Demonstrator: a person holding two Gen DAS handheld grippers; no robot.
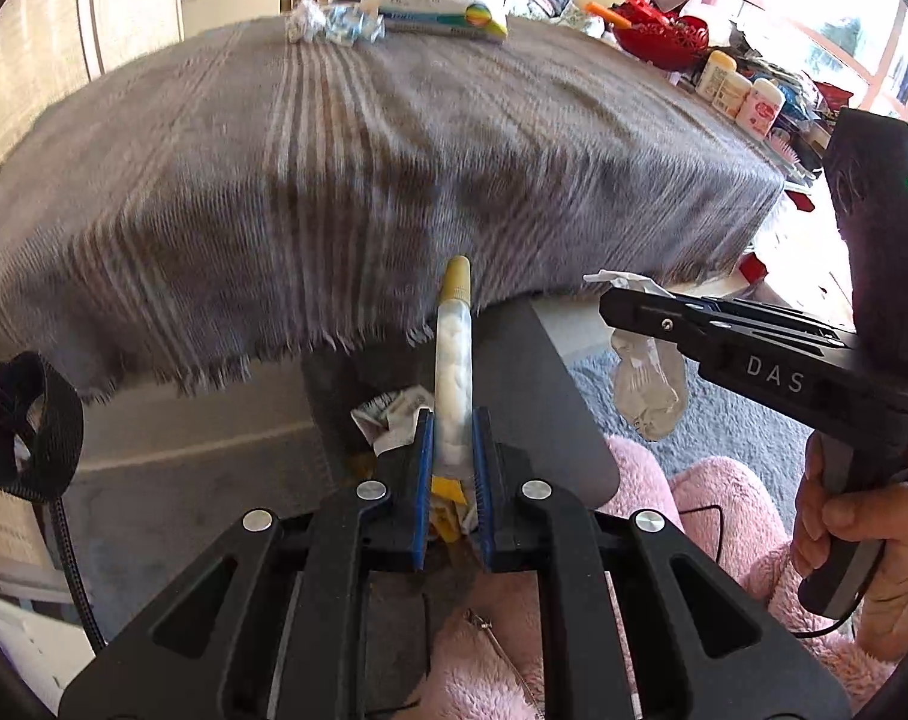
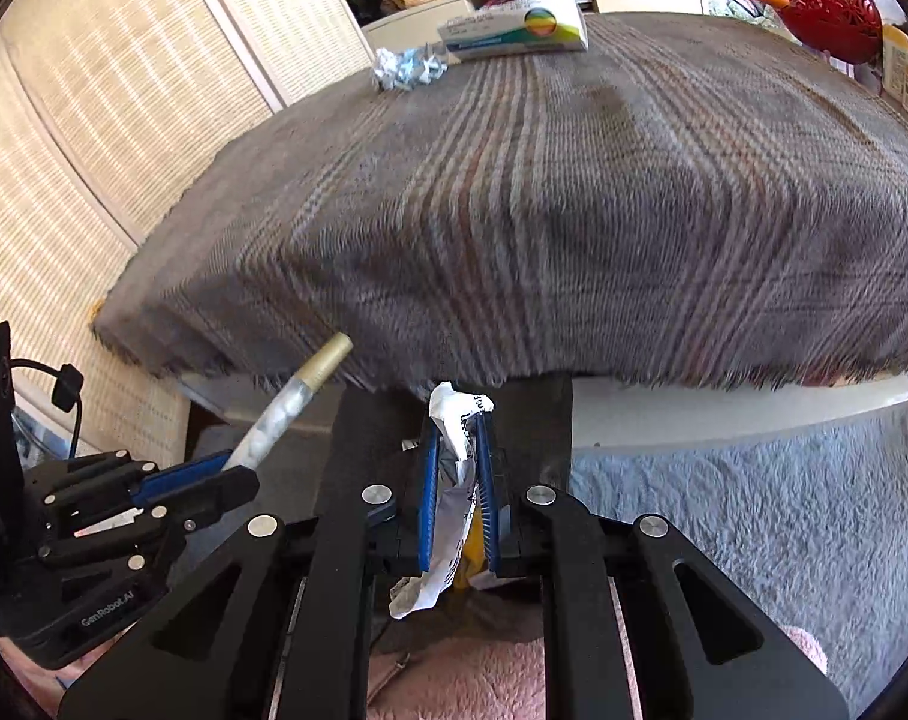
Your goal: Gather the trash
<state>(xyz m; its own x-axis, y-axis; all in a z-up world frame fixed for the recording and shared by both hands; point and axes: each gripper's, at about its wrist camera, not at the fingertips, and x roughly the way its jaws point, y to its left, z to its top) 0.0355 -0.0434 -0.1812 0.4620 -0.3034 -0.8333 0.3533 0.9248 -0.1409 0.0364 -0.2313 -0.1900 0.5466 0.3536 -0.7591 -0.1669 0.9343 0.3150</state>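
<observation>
Left wrist view: left gripper narrow, blue pads clamped on a clear tube with white wadding inside and a yellow cap; tube points forward and up toward the fringe of the grey striped cloth; right gripper enters from the right, fingers pressed together on a crumpled white wrapper that hangs below them; a hand grips its handle. Cloth covers a table and hangs over the near edge; grey carpet beneath; pink fleece at lower right. Below the left gripper, a dark bin with printed paper scraps in it. At the far edge of the cloth: crumpled wrappers just beside a flat white box; further right a red basket and white bottles.

Right wrist view: right gripper narrow, pads nipping the wrapper, which sticks out above and trails below the fingers; left gripper at lower left, closed on the tube, tilted up to the right with its cap touching or just short of the fringe, cannot tell which. Cloth fills the middle; woven screen on the left; carpet at right. Wrappers and box far back; basket in the top right corner.
</observation>
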